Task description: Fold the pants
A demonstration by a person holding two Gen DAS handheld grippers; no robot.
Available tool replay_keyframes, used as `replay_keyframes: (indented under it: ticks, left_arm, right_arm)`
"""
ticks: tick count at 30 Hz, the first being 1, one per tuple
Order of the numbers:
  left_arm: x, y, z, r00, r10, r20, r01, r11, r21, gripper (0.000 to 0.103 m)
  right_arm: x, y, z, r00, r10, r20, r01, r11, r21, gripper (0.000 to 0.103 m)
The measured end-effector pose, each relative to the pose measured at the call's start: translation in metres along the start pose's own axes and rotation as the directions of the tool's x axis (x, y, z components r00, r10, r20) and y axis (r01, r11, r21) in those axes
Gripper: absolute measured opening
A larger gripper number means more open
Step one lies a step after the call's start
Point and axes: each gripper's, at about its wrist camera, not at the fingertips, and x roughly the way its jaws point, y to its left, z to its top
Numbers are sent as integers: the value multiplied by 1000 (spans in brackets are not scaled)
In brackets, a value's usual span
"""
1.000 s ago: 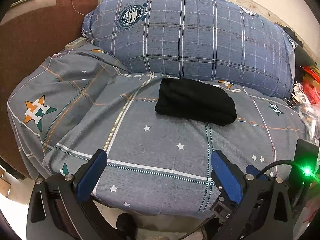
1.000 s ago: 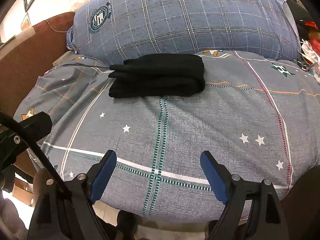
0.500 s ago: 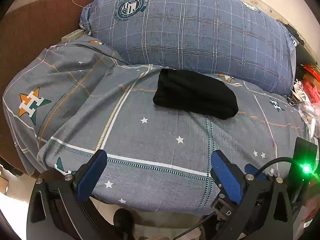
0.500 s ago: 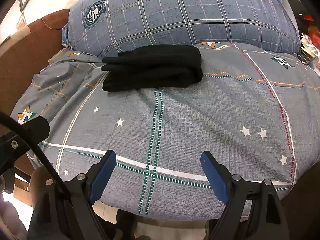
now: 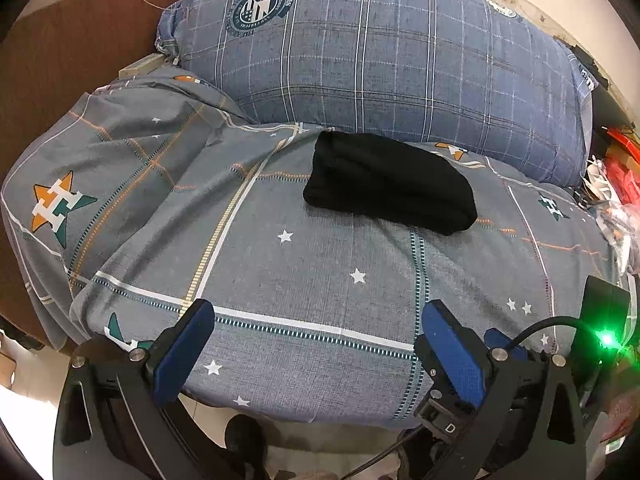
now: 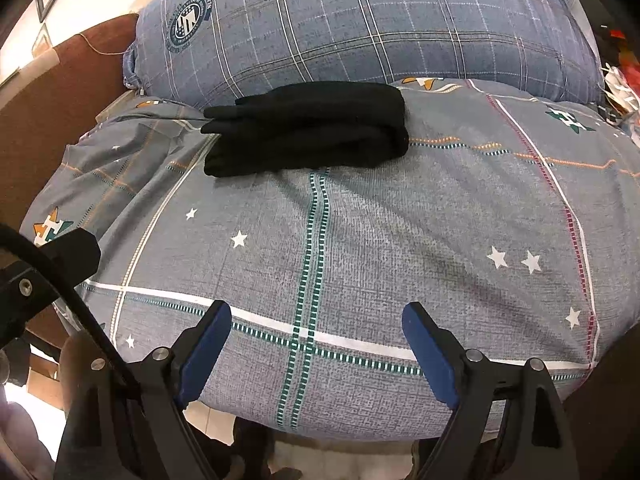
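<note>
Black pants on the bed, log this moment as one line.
pants: folded, on bedspread | left gripper: open, empty | right gripper: open, empty

change: none seen | pants [image 5: 390, 184] lie as before

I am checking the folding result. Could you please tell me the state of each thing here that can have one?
black pants: folded into a compact bundle, lying on the bedsheet, not held.
bedsheet: spread out, wrinkled at the left side.
pillow: lying behind the pants.
left gripper: open, empty.
right gripper: open, empty.
</note>
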Motion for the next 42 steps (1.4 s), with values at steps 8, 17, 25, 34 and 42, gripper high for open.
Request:
replay_keyframes:
  ticks: [8, 17, 25, 34, 42]
  left_arm:
    - [16, 1, -3, 999, -1, -39, 1, 1000, -1, 103]
    - [58, 25, 57, 988, -145, -59, 143, 989, -43, 103]
    - [145, 32, 135, 951, -266, -158, 249, 961, -120, 97]
    - [234, 24, 150, 877, -395, -272, 343, 913, -219, 97]
    - [199, 5, 160, 862, -454, -227, 405, 885, -230, 72]
  right_arm:
    - [12, -5, -4, 1000, 0, -29, 0, 1000, 17, 91]
    - [14, -44, 37, 1000, -10, 18, 8, 997, 80, 91]
    - [55, -99, 143, 993, 101, 60, -111, 976, 189, 93]
    - [130, -119, 188, 942, 334, 24, -331, 916, 228, 88]
    - [114, -89, 195, 856, 516, 30, -513, 841, 172, 42]
